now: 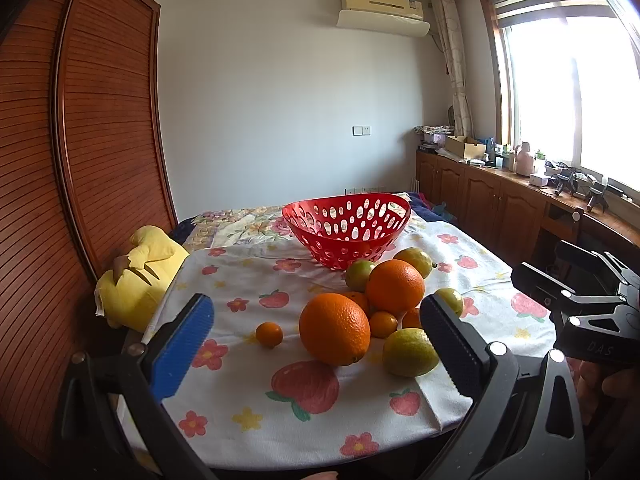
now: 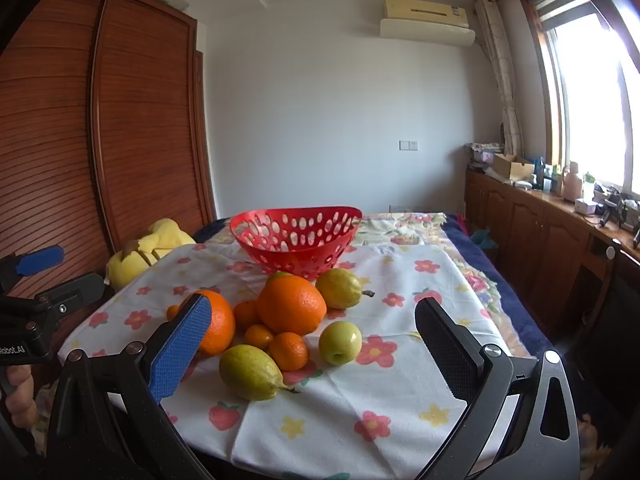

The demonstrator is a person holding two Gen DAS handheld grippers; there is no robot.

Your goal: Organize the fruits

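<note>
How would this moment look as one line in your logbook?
stage: start | red basket: empty | fruit pile: on cloth | left gripper: open | right gripper: open

Left claw (image 1: 316,336) and right claw (image 2: 312,340), both wide open, empty, tilted slightly downward.

"DAS" on the right tool (image 1: 600,312) body, "Robot.AI", first letter cut off, on the left tool (image 2: 24,320) body
</note>
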